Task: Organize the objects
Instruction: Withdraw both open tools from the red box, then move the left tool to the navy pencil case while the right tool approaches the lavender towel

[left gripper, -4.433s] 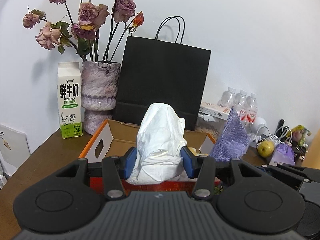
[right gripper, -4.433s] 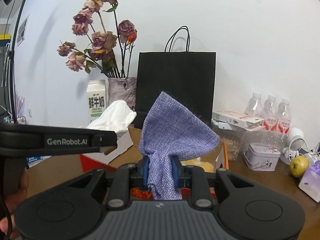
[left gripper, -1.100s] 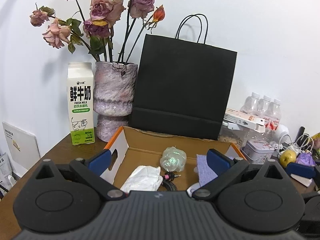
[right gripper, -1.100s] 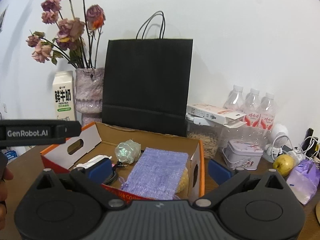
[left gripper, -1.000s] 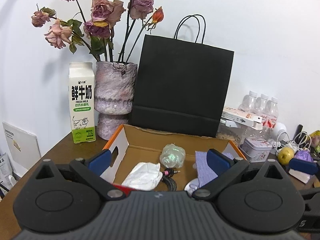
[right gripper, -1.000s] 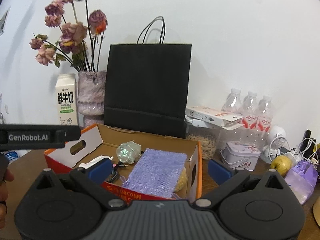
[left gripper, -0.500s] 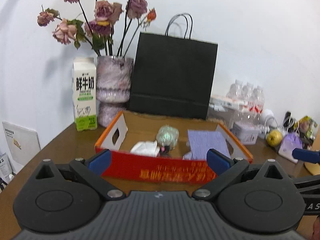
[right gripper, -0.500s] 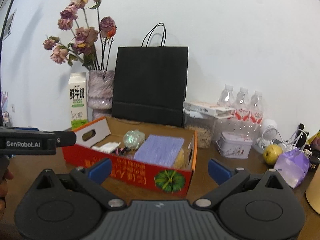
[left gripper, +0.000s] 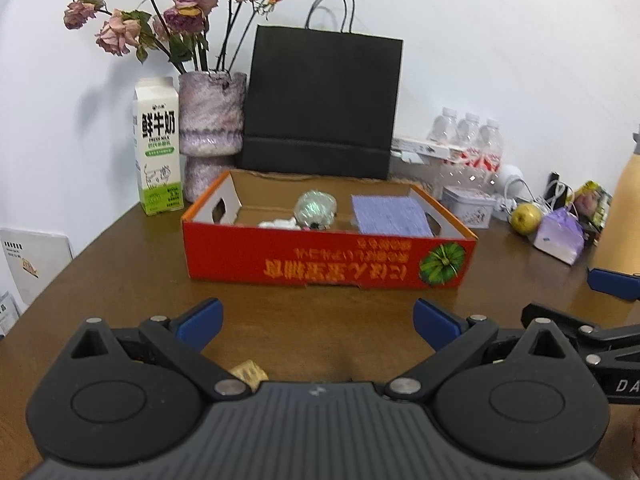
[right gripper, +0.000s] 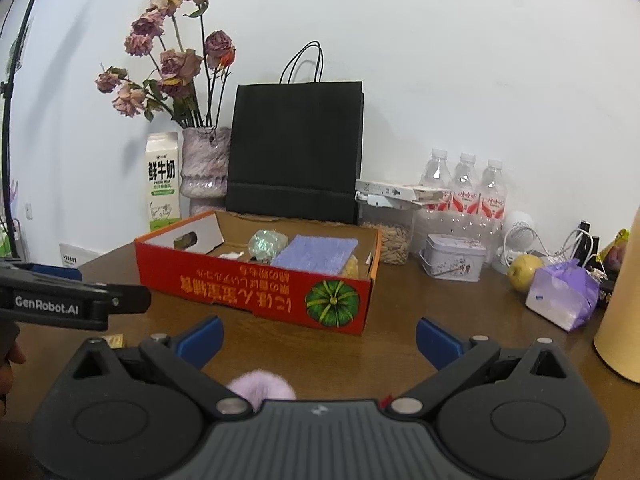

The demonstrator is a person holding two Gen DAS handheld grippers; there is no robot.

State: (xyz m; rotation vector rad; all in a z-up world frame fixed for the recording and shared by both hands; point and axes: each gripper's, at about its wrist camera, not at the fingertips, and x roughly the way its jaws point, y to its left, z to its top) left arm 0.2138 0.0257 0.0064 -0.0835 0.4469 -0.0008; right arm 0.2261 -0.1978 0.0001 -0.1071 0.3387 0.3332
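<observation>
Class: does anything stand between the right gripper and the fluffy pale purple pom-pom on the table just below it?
Nothing visible does. The fluffy pale purple pom-pom lies on bare brown wooden table, right beneath the open right gripper.

A box sits mid-worktop. In it, a tissue lies left, a ball in the middle, a cloth right. Behind the box stands a bag; left of the bag a vase, then a carton. Right of the box sit a tin, bottles behind it, and a pear further right.
</observation>
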